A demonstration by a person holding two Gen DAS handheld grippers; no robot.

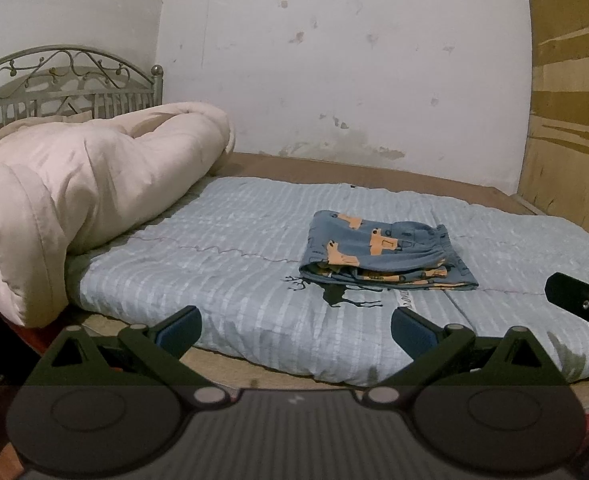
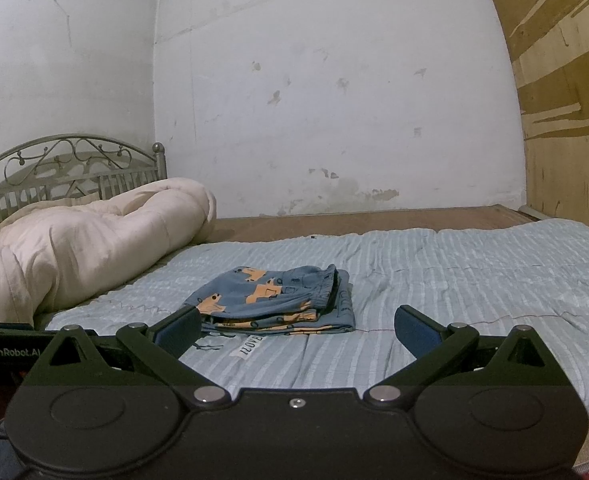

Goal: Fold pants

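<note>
— Behind the bed [image 1: 254, 240] a stained white wall [image 1: 334, 60] is seen, and a cream duvet [image 1: 74, 192] is bunched against the headboard [image 1: 66, 84]. Where are the pants found?

— The pants [image 1: 382, 252] are laid on the striped blue cover, folded into a small layered stack, near the front edge. The folding can be judged finished, or nearly so; at most some tidying is left.

— And the grippers?

— The left gripper [image 1: 294, 330] is held spread and empty, clear of the cloth. The right gripper [image 2: 296, 330] is likewise spread, nothing pinched. How neatly the lower layers are aligned cannot be made out.
</note>
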